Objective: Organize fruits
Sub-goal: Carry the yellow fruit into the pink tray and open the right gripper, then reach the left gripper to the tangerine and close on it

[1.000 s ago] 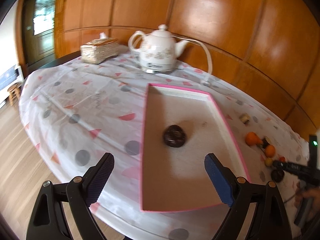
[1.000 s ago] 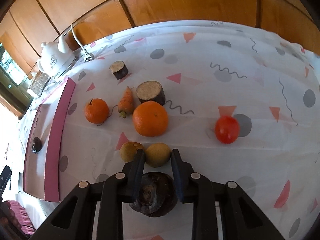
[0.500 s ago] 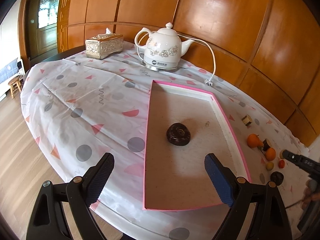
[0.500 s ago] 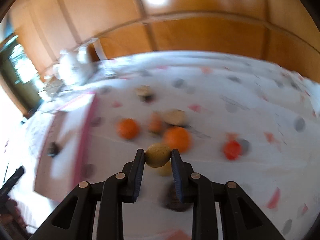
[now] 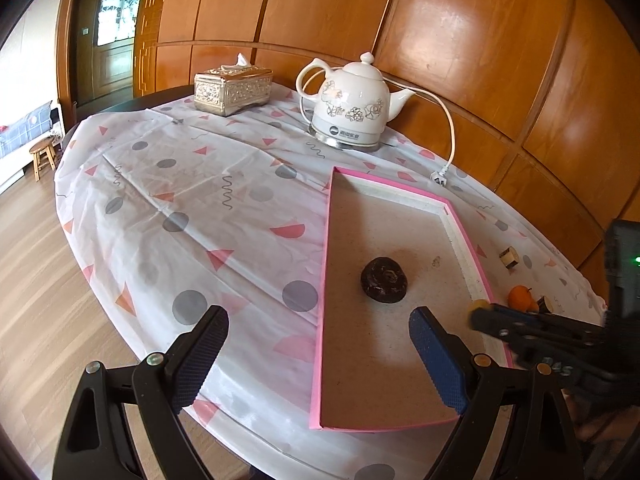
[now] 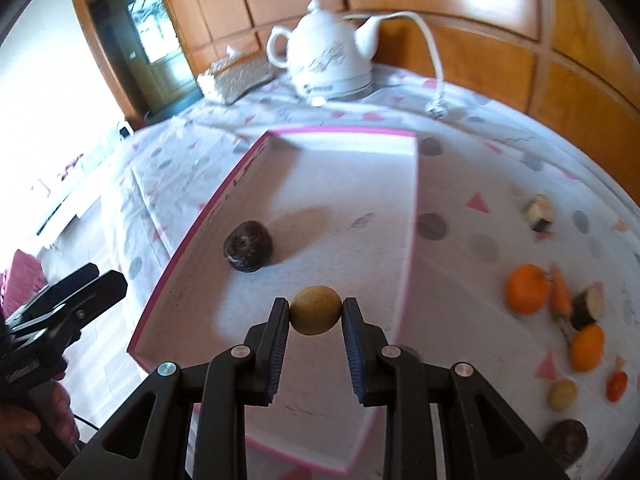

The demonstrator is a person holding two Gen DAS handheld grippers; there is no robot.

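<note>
My right gripper (image 6: 316, 316) is shut on a small yellow-brown round fruit (image 6: 316, 314) and holds it above the near part of the pink-rimmed tray (image 6: 192, 224). A dark round fruit (image 6: 248, 246) lies in the tray; it also shows in the left wrist view (image 5: 384, 280). My left gripper (image 5: 320, 354) is open and empty over the tray's near left rim (image 5: 323, 280). The right gripper (image 5: 492, 318) enters the left wrist view from the right, over the tray's right edge. On the cloth right of the tray lie oranges (image 6: 526, 288), a carrot (image 6: 560, 296), a red fruit (image 6: 616, 386), a yellow-brown fruit (image 6: 562, 396) and a dark fruit (image 6: 568, 440).
A white kettle (image 5: 352, 106) with cord and plug (image 5: 438, 178) stands behind the tray. A tissue box (image 5: 232, 88) sits at the back left. Wood stumps (image 6: 540, 212) lie on the cloth at the right. The table edge and wooden floor (image 5: 36, 280) are to the left.
My right gripper has lifted the yellow-brown fruit from the pile and carried it left over the tray. The left gripper has stayed open near the tray's front.
</note>
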